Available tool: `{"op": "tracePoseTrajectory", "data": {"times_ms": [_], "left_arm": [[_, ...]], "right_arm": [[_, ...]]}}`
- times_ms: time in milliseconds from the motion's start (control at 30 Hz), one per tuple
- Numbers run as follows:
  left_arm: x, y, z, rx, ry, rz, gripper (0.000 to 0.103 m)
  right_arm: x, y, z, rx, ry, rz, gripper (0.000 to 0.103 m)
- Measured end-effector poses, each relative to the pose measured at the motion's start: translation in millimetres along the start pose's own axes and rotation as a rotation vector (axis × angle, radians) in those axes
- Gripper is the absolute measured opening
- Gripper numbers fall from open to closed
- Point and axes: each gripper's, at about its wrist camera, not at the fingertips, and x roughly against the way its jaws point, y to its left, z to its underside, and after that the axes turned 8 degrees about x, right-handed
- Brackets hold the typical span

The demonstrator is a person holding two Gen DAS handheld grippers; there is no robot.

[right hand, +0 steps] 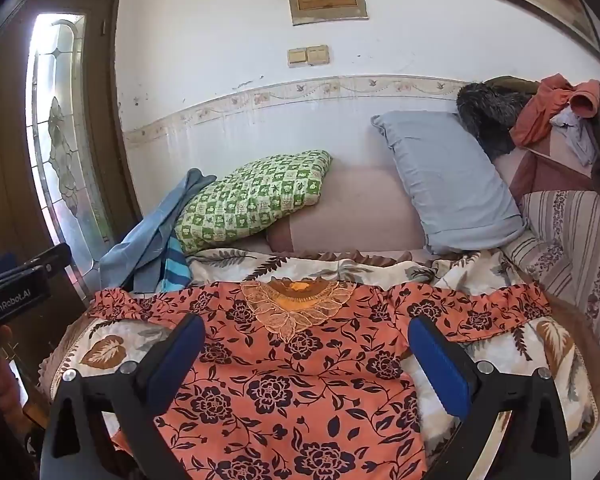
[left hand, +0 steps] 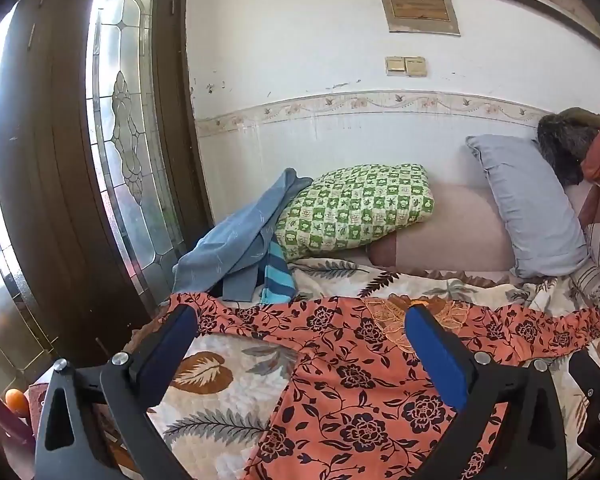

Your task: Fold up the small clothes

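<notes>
Blouse spread flat, fold not yet begun.
The blouse (right hand: pixel 292 380) lay face up on the quilt (right hand: pixel 108 350), sleeves out, collar away from both grippers, probably so its edges could be reached. Left gripper (left hand: pixel 300 340) and right gripper (right hand: pixel 306 346) hovered above it, jaws fully apart, holding nothing.

Orange black-flowered blouse (right hand: pixel 284 380) lies flat on leaf-print bedspread (right hand: pixel 104 350), bare quilt either side gives passage. Far edge blocked by green checked pillow (right hand: pixel 252 200), grey-blue pillow (right hand: pixel 448 184), crumpled blue cloth (left hand: pixel 236 240). Brown wooden door (left hand: pixel 40 160) close on left.
</notes>
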Motion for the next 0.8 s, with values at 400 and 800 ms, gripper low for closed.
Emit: {"op": "tracePoseTrajectory", "data": {"times_ms": [400, 800], "left_arm": [[-6, 17, -1, 0.023, 0.014, -0.05, 0.103], [-10, -1, 19, -0.012, 0.076, 0.014, 0.103]], "right_arm": [[-2, 16, -3, -0.007, -0.013, -0.044, 0.103], [-17, 20, 0, 0.016, 0.058, 0.038, 0.103]]}}
